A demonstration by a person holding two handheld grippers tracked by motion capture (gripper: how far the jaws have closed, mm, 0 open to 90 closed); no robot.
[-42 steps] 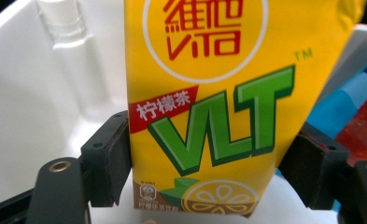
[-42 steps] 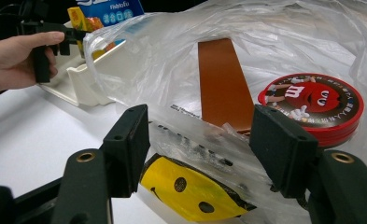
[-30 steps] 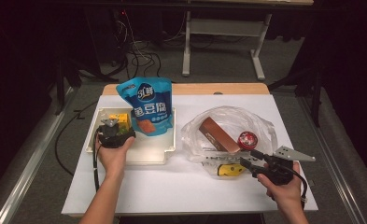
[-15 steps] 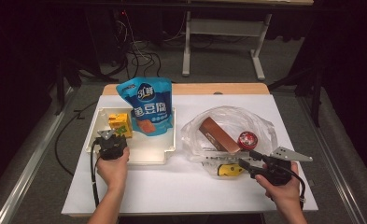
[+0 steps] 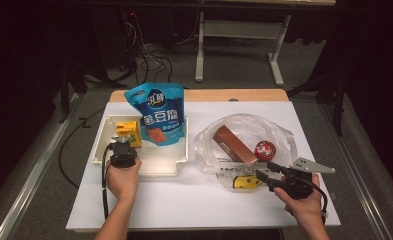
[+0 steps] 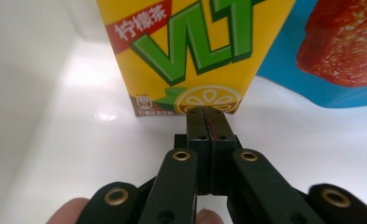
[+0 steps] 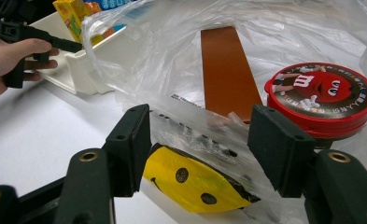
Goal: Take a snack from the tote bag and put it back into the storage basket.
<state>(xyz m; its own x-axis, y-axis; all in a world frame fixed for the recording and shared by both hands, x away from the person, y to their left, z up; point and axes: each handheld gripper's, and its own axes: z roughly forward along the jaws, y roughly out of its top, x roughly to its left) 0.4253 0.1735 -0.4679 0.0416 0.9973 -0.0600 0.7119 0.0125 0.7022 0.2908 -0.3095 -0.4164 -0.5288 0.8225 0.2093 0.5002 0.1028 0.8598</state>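
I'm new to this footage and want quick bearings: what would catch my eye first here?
The big blue pouch leaning at the back of the white tray, with a yellow lemon-tea carton beside it. The left gripper, jaws shut and empty, sits right before the carton. To the right, a clear plastic bag holds a red round tin.

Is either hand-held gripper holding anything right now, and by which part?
Nothing is held. The left hand-held gripper is shut empty before the carton; the right hand-held gripper is open around the bag.
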